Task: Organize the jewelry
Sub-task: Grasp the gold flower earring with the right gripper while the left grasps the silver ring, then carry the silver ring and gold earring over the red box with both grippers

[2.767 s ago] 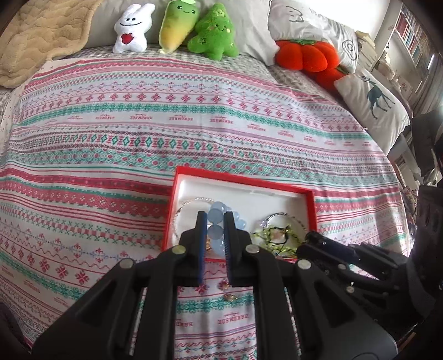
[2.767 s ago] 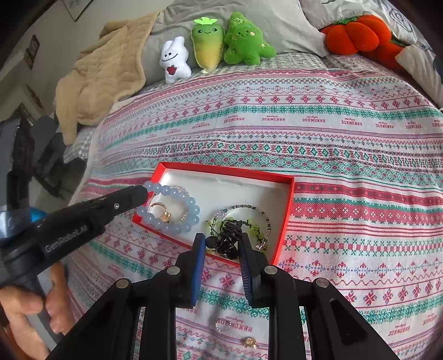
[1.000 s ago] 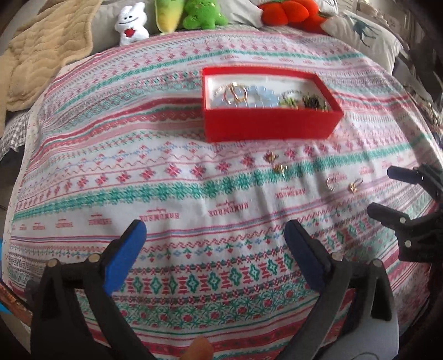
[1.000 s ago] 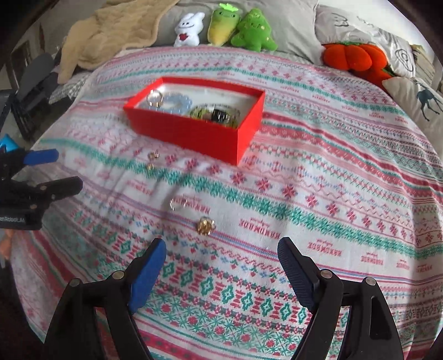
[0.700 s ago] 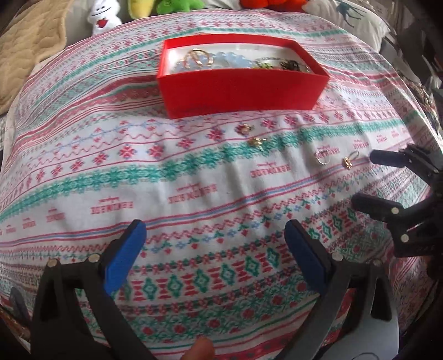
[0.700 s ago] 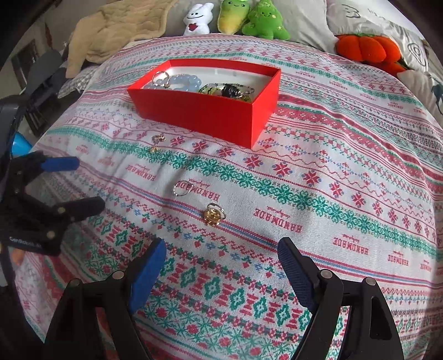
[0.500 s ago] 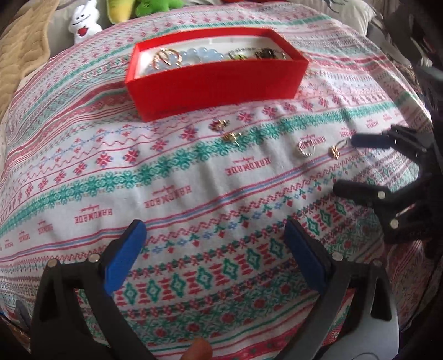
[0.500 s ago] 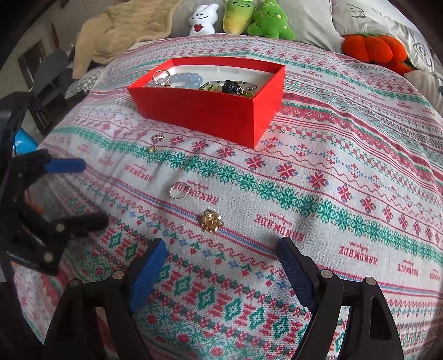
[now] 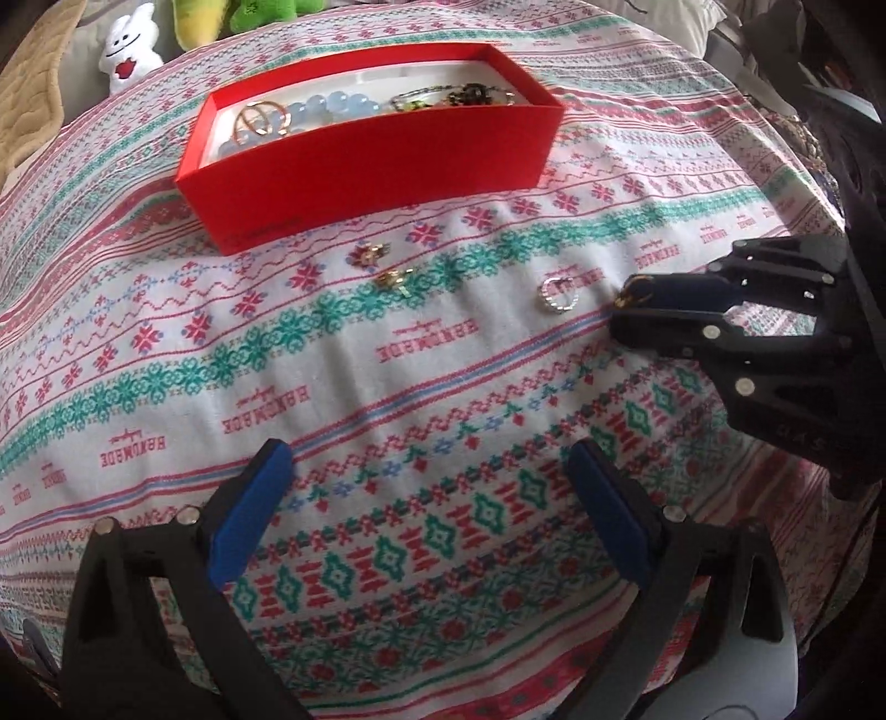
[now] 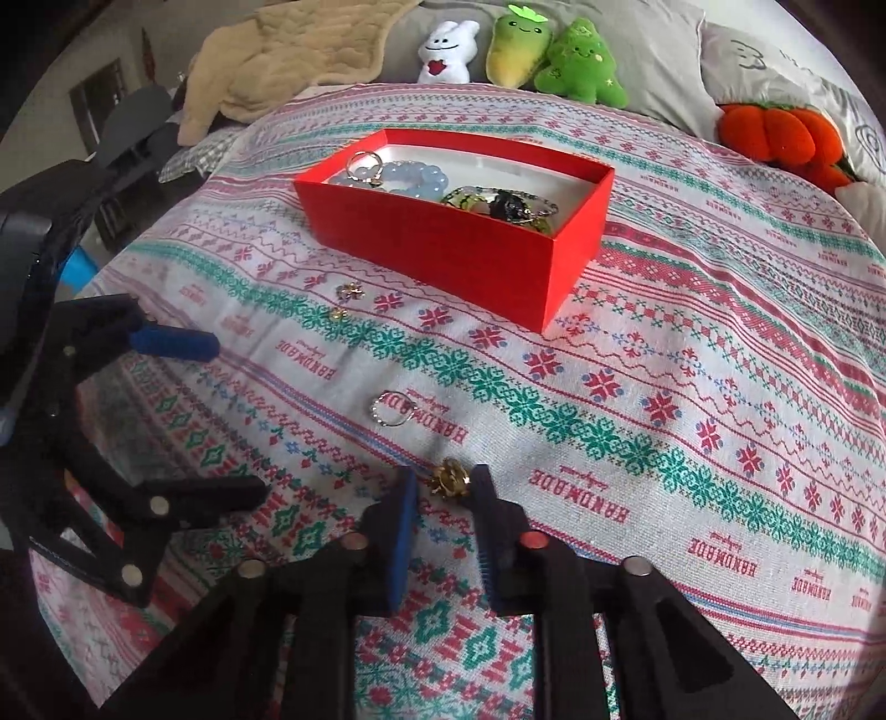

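Note:
A red box [image 9: 376, 149] [image 10: 459, 243] on the patterned bedspread holds a blue bead bracelet [image 10: 412, 177], gold rings and dark green pieces. Loose on the cloth lie a silver ring [image 9: 556, 293] [image 10: 392, 409] and two small gold pieces [image 9: 394, 278] [image 10: 339, 314]. My right gripper [image 10: 446, 487] [image 9: 623, 310] has its jaws closed in around a gold ring [image 10: 449, 477] on the cloth, with a small gap left on either side. My left gripper [image 9: 426, 476] [image 10: 232, 421] is wide open and empty, low over the cloth to the left of the ring.
Plush toys [image 10: 520, 50] line the back of the bed, with a beige blanket [image 10: 288, 61] at the back left and an orange pumpkin cushion [image 10: 781, 138] at the back right. The bed's edge [image 10: 111, 260] drops off to the left.
My right gripper has come down to the gold ring and narrowed its jaws from wide open. Earlier, my left gripper let go of the blue bracelet in the box and drew back, open.

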